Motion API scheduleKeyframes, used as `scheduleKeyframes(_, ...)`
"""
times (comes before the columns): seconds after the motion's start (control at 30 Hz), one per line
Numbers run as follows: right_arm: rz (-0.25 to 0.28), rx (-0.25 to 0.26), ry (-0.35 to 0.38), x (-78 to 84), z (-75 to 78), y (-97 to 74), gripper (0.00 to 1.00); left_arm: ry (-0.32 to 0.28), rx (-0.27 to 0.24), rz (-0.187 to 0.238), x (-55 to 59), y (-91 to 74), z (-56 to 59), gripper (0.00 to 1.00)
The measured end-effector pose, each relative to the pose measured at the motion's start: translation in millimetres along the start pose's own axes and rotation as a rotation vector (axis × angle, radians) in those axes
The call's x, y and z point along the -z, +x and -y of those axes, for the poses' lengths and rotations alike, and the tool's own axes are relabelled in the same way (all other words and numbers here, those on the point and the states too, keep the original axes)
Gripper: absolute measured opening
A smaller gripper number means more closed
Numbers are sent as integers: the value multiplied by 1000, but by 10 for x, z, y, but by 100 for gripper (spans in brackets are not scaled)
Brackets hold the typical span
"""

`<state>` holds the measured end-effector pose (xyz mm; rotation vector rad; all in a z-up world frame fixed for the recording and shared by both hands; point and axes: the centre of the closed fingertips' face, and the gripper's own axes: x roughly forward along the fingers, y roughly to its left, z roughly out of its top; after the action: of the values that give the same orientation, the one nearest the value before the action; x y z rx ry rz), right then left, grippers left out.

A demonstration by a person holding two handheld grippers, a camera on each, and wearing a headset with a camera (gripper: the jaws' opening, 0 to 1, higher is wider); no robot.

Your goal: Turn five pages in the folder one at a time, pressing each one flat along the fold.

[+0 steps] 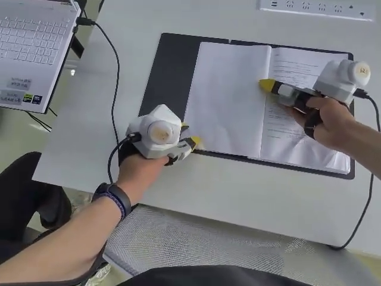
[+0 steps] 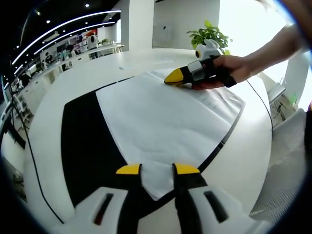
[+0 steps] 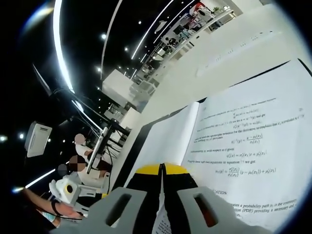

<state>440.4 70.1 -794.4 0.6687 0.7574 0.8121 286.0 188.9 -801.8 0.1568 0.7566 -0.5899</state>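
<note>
- Here, the black folder point(image 1: 169, 77) is seen lying open on the white tabletop point(image 1: 238, 196).
- A blank page point(image 1: 229, 98) is laid over its left half, leaving a strip of black uncovered at the left; a printed page point(image 1: 300, 128) is laid on the right half.
- The right gripper point(image 1: 266, 85) is held clenched, its yellow tips together with nothing seen between them, and is set on the fold point(image 1: 264, 122) between the two pages.
- The left gripper point(image 2: 157, 169) is held released, jaws apart and empty, at the near corner of the blank page, by the folder's near edge.
- A laptop point(image 1: 30, 47) is placed at the far left, well apart from the folder; a power strip point(image 1: 315, 7) is seen beyond the folder.
</note>
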Motion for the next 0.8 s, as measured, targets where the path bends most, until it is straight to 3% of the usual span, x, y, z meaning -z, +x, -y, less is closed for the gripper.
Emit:
scheduleKeyframes(0.17,27,20,28,-99,-16,50,0,-6,-2,3,4,6,-10,23)
scheduleKeyframes(0.27,54,24,69,-203,153,117,0,-13,-1,8,1,4,-6,23)
scheduleKeyframes(0.37,79,25,124,-281,191,144,0,-17,9,16,2,2,-2,24)
scheduleKeyframes(0.6,146,48,143,-494,364,223,0,-3,14,10,30,30,-22,23)
scheduleKeyframes(0.8,179,61,148,-598,418,278,0,-4,11,10,39,44,-30,23)
